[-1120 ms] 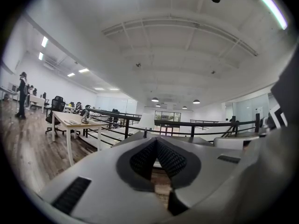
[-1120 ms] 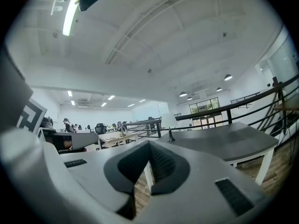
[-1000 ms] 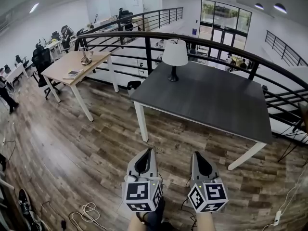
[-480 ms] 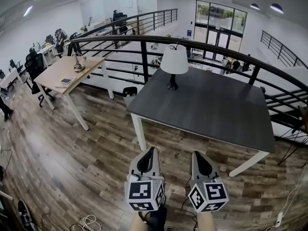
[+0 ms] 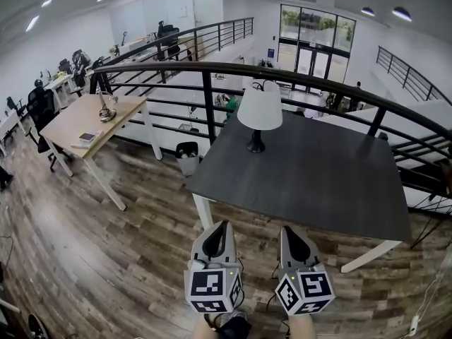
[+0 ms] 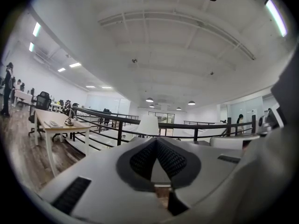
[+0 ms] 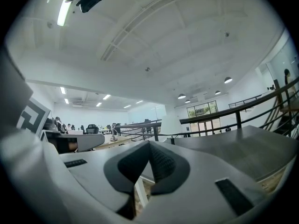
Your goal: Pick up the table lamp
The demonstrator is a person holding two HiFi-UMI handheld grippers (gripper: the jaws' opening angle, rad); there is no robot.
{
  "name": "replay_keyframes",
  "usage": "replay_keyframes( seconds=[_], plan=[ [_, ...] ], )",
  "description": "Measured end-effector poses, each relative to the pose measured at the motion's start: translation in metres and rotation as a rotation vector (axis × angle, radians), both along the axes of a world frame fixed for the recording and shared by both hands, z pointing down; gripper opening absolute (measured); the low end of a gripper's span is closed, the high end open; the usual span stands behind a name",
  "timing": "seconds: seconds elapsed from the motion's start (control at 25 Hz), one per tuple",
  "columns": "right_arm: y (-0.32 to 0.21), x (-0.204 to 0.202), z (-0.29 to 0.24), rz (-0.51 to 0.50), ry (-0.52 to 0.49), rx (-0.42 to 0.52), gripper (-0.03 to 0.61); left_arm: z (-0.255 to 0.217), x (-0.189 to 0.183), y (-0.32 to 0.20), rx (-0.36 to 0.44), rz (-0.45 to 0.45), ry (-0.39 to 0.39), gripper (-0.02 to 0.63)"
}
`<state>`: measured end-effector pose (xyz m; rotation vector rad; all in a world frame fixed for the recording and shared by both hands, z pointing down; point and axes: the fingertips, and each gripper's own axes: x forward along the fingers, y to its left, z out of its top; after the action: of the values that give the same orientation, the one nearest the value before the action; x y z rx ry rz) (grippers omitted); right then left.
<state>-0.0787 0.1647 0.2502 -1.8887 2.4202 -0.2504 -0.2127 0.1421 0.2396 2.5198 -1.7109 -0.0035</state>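
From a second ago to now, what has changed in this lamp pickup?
The person has walked forward. The dark table and the table lamp on it are now nearer the left gripper and right gripper, and the wooden desk has slid leftward in the head view. Nothing was gripped or released. Unchanged: the grippers are side by side, shut and empty, and the lamp stands upright, untouched.

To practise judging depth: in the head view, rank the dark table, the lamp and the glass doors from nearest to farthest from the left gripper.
1. The dark table, just ahead of the left gripper.
2. The lamp, on the table's far left part.
3. The glass doors, on the far wall.
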Motion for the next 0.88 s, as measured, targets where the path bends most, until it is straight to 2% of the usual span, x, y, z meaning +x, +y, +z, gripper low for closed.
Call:
replay_keyframes(
  seconds=[0.64,0.88],
  plan=[
    [-0.072,-0.021,0.014,-0.026,-0.002,-0.034,-0.005,0.024,-0.017,-0.072,-0.051,-0.028,0.010,0.014],
    [-0.115,-0.014,0.027,-0.040,-0.014,-0.045,-0.005,0.036,-0.010,-0.110,-0.065,-0.041,0.005,0.012]
  ],
)
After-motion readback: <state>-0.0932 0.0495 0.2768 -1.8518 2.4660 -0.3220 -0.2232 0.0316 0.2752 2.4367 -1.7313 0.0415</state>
